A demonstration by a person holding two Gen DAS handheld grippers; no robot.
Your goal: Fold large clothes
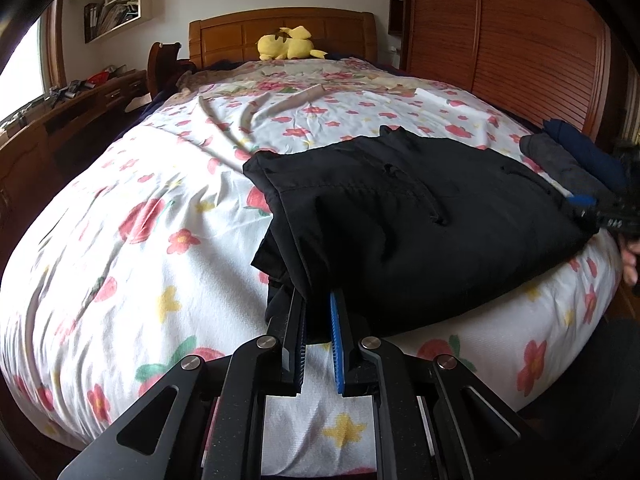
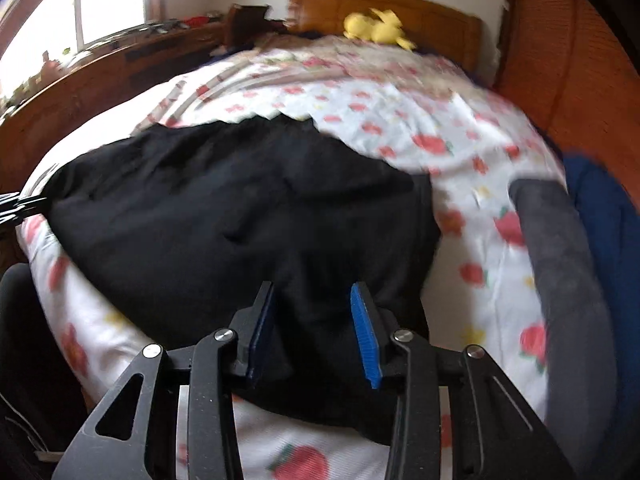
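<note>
Clenched on the near left corner of the black garment (image 1: 404, 216), my left gripper (image 1: 318, 320) has a bunch of dark cloth pinched between its jaws, right at the foot edge of the bed (image 1: 120, 240). I judge this grip is an anchor: it keeps that corner from sliding while the other side is handled. From the left wrist, the garment lies as a thick folded slab on the flowered sheet, towards the bed's right side, with layered hems showing along its left edge. Beside it, at the far right edge of the bed, sits a grey garment (image 1: 556, 160) and a navy one (image 1: 588, 148), apparently finished pieces kept clear of the working space. My right gripper (image 1: 600, 212) shows at the garment's right edge, with a bit of the hand (image 1: 632, 260) under it. A yellow plush toy (image 1: 288, 42) rests by the headboard, well apart.

From the right wrist, which is blurred, my right gripper (image 2: 316, 316) has its jaws released, standing parted over the near edge of the black garment (image 2: 240, 208). Cloth lies beneath and between them, but the pads (image 2: 366, 332) do not press on it. I read this as lining up for a fresh hold on that edge. The grey garment (image 2: 560, 260) and navy one (image 2: 604, 216) lie just to the right.
</note>
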